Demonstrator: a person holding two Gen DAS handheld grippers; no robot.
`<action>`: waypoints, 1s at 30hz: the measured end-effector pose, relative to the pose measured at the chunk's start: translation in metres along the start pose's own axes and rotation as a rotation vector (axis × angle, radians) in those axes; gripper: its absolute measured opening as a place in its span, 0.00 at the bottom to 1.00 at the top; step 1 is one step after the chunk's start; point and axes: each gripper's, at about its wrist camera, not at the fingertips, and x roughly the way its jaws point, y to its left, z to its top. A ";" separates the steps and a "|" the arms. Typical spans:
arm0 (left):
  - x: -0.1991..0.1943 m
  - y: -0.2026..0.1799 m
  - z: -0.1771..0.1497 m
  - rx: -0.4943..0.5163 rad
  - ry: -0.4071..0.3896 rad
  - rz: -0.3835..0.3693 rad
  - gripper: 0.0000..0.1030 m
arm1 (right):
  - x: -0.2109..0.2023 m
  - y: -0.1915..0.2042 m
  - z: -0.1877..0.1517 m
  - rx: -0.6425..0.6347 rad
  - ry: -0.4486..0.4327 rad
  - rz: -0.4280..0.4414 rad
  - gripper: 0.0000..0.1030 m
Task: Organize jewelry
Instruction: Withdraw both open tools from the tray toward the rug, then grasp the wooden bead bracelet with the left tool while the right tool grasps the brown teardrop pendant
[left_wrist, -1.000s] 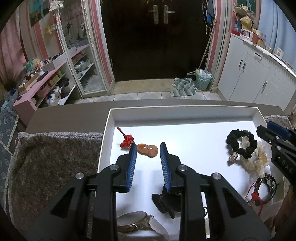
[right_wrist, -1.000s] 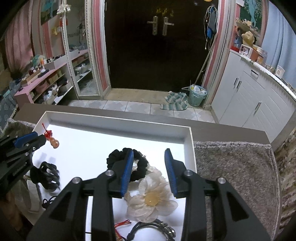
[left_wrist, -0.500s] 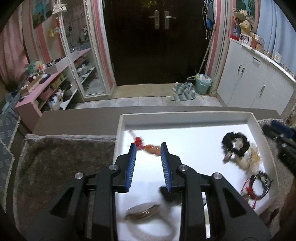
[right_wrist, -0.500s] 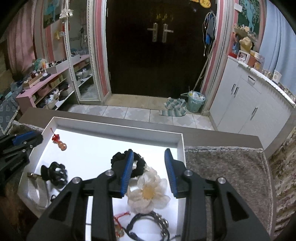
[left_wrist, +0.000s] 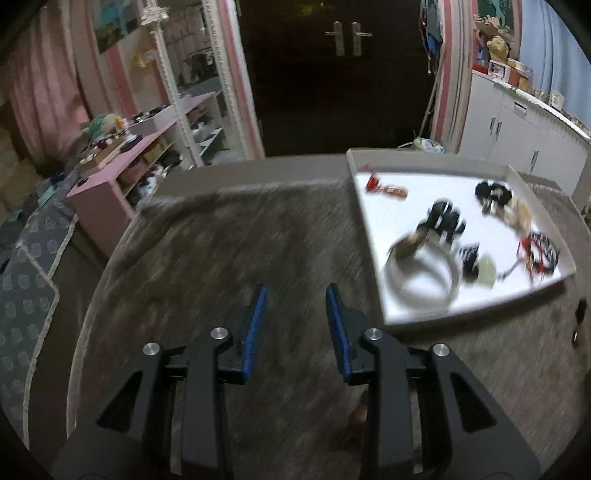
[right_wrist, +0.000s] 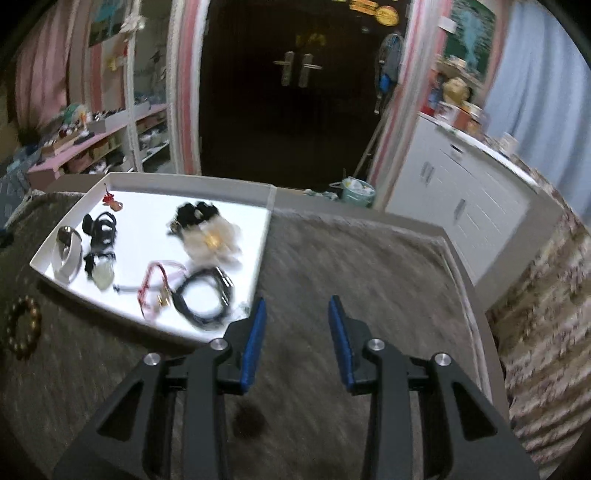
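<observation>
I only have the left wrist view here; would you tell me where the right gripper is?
Observer: The right gripper is over the grey mat, just right of the white tray.
Operator: Is it carrying anything?
Observer: No, its jaws stand apart with nothing between them.
Operator: Is any jewelry outside the tray?
Observer: Yes, a brown bead bracelet lies on the mat off the tray's near left corner.
</observation>
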 end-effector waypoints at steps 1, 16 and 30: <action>-0.002 0.005 -0.010 -0.006 0.003 -0.006 0.32 | -0.002 -0.006 -0.008 0.014 0.002 0.001 0.34; 0.010 -0.008 -0.045 -0.018 -0.005 -0.082 0.37 | 0.017 0.014 -0.063 0.024 0.047 0.113 0.34; 0.021 -0.028 -0.057 0.045 0.034 -0.073 0.37 | 0.032 0.034 -0.078 -0.026 0.106 0.152 0.23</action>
